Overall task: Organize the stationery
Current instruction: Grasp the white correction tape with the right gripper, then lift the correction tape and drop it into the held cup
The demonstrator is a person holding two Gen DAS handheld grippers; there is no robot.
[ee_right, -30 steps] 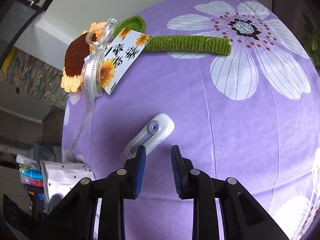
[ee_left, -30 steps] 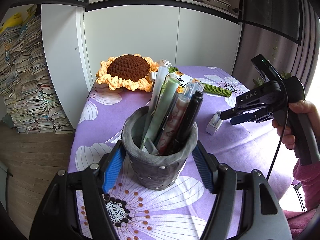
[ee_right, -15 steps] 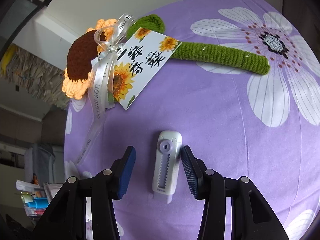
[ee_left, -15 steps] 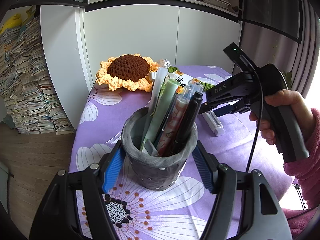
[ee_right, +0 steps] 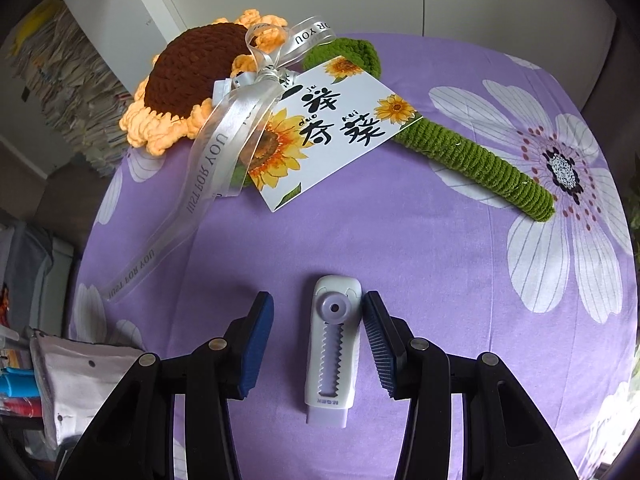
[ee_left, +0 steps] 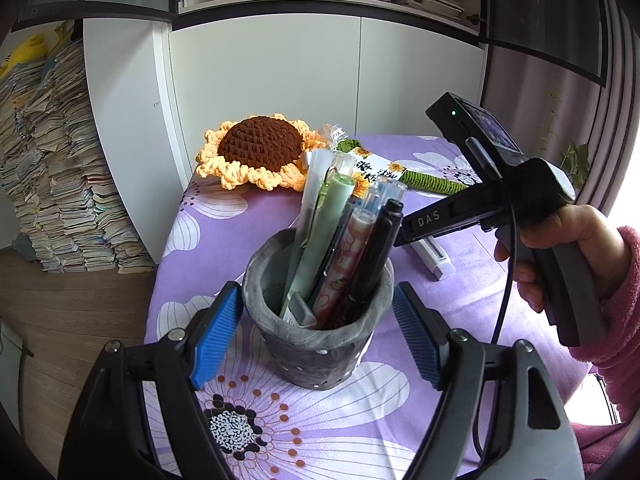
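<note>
The eraser (ee_right: 330, 350) lies flat between the right gripper (ee_right: 318, 342) pads, touching the right one, ungripped. It should be centred before closing. The left gripper (ee_left: 316, 336) is opening around the cup (ee_left: 316, 344), near left, pads clear.

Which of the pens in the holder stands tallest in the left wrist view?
The clear frosted pen at the back left of the grey holder. Its top rises above the pale green pen beside it and well above the black pens on the right.
</note>
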